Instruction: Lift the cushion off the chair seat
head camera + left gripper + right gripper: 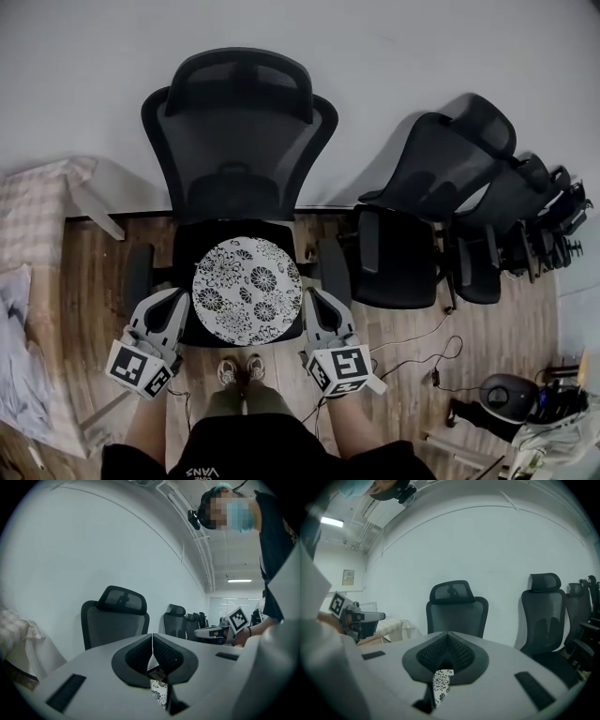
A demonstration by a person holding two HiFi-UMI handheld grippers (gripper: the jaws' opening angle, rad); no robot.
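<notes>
Pinching the round floral cushion at its opposite edges, the left claw and the right claw are each clamping with jaws drawn fully together. In both gripper views a sliver of the black-and-white patterned fabric is showing in the grip.

The cushion is lying over the seat of a black mesh office chair and covering most of it. Whether it is resting on the seat or hanging just clear of it cannot be told. The left claw is sitting at the chair's left side and the right claw at its right side, both level with the seat's front half.

Behind the chair a plain white wall is rising, and its headrest is standing out dark against it. Wood-plank flooring is running under the chair and out to both sides. To the right of the chair, more black office chairs are lining up in a row along the wall. To the left of the chair, a pale checked cloth is draping over something low. Thin cables are trailing across the floor to the chair's front right. The person's shoes are standing just in front of the chair, between the two claws.
</notes>
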